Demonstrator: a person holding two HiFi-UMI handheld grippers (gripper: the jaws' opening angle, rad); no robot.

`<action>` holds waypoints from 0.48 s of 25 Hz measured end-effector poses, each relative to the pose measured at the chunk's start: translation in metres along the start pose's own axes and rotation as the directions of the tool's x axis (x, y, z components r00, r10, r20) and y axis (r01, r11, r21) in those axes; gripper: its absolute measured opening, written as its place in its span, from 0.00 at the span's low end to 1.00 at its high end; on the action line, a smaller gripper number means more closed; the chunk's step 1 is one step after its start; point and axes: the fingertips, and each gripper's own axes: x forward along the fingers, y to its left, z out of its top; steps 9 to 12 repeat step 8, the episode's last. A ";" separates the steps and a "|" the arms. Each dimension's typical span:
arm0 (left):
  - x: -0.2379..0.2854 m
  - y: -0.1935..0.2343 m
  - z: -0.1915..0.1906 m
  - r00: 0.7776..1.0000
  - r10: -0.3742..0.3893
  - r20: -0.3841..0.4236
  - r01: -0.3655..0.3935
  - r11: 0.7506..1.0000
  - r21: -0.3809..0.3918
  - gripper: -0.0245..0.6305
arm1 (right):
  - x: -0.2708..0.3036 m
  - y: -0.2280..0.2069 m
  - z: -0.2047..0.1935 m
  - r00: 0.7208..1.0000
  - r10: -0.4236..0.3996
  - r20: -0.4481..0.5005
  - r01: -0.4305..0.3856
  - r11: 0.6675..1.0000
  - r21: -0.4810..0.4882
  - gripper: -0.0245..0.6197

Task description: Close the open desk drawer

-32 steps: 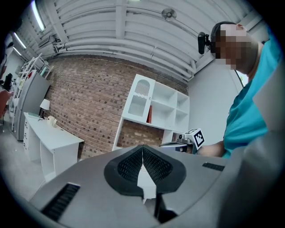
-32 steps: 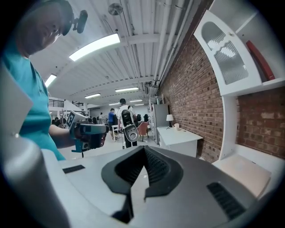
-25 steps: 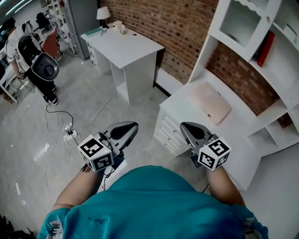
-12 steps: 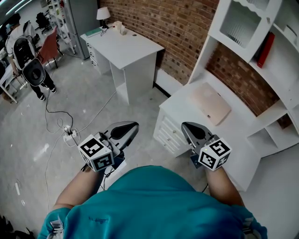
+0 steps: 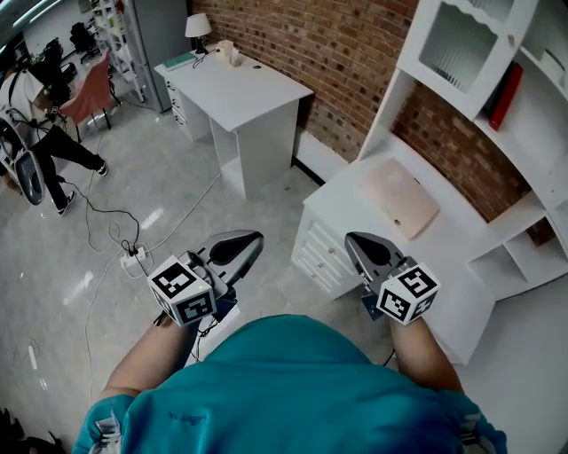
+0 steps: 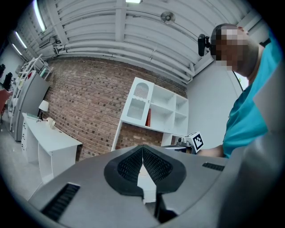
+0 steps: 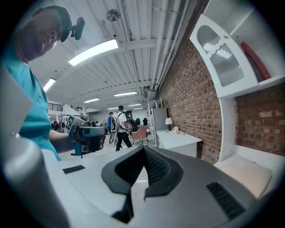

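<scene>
Head view, nearest first: my teal shirt fills the bottom edge, and my forearms reach out from it to the two grey two-jaw grippers. The left gripper points forward over the glossy grey floor, its cube with square markers close to my body; the right gripper points forward too, its own marker cube above the near edge of the white desk. In the left gripper view my ribbed black pads meet at the tips with nothing between them, and in the right gripper view the jaws are likewise closed together and empty. Neither gripper touches the furniture. The white stack of desk drawers sits at the left end of that desk, showing between my two grippers and just ahead of their tips; its fronts look stepped, but I cannot tell from here which drawer is out. On the desktop beyond lies a flat pale pink pad. Above it rises a white shelf unit with a red book leaning in one compartment, set against the red brick wall. To my left a white power strip with cables lies on the floor. Farther along the wall stands a second white table with a small white lamp at its far end, and farthest left a person in dark clothes walks near a pink chair.
</scene>
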 end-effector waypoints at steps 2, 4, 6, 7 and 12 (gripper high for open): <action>0.000 -0.001 0.001 1.000 -0.002 0.001 0.002 1.000 -0.001 0.06 | 0.000 0.001 0.001 1.000 0.001 0.000 -0.001 1.000 -0.002 0.07; 0.000 -0.002 0.002 1.000 -0.007 0.005 0.007 1.000 -0.009 0.06 | 0.000 0.002 0.001 1.000 0.002 -0.002 -0.002 1.000 -0.006 0.07; 0.000 -0.004 0.003 1.000 -0.012 0.010 0.012 1.000 -0.016 0.06 | 0.001 0.002 0.001 1.000 0.001 -0.005 -0.001 1.000 -0.009 0.07; 0.001 -0.005 0.004 1.000 -0.018 0.016 0.018 1.000 -0.021 0.06 | 0.001 0.002 0.002 1.000 0.001 -0.006 -0.001 1.000 -0.011 0.07; 0.001 -0.006 0.006 0.999 -0.024 0.024 0.025 0.999 -0.027 0.06 | 0.001 0.002 0.002 1.000 0.001 -0.007 -0.001 1.000 -0.012 0.07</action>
